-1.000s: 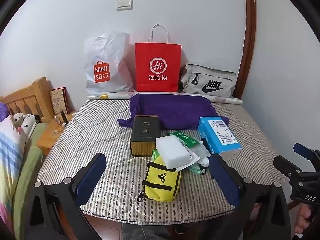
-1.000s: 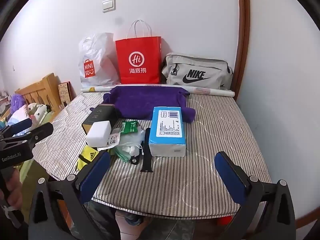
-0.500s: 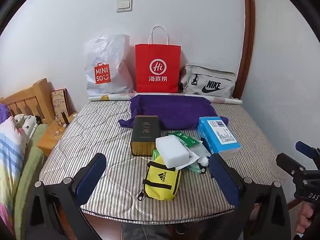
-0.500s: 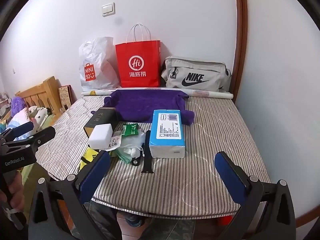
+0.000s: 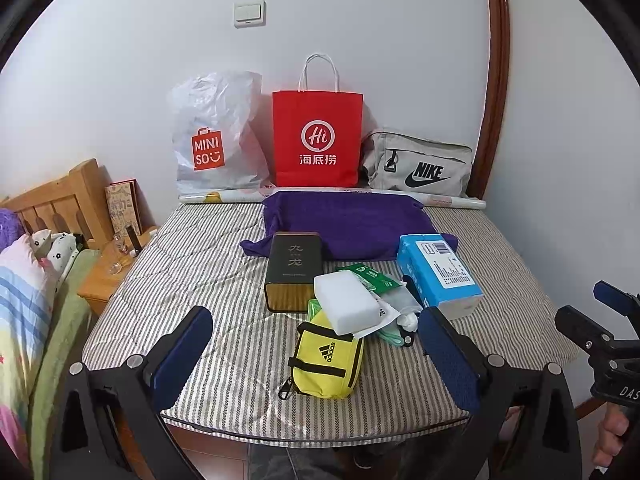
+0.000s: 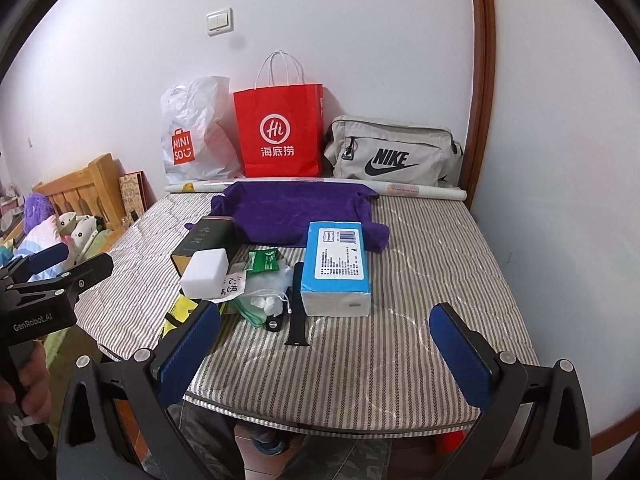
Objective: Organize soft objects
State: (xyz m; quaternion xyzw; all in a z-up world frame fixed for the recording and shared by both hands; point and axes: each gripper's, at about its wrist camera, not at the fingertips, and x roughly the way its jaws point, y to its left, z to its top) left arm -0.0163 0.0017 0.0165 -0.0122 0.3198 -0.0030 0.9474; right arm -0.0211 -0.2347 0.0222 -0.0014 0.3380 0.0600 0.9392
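A striped mattress pad covers the surface, and everything lies on it. Largest of the soft things is the purple towel, spread wide at twelve o'clock of the pile, its long axis running left to right along the far side. Behind it stand a red paper bag, a white plastic bag and a grey Nike bag against the wall.

The blue tissue pack lies at two o'clock of the pile in the left view, one corner touching the towel — its long axis runs near to far. A dark box lies at eleven o'clock, long axis also near to far. The yellow pouch sits at six o'clock, nearest the edge, its zipper pull pointing toward the camera. A white foam block rests on the pouch's far end, angled toward ten o'clock. A black strap lies just beside the tissue pack, parallel to it.

The left gripper and right gripper both hover short of the pile, fingers spread wide — nothing held.
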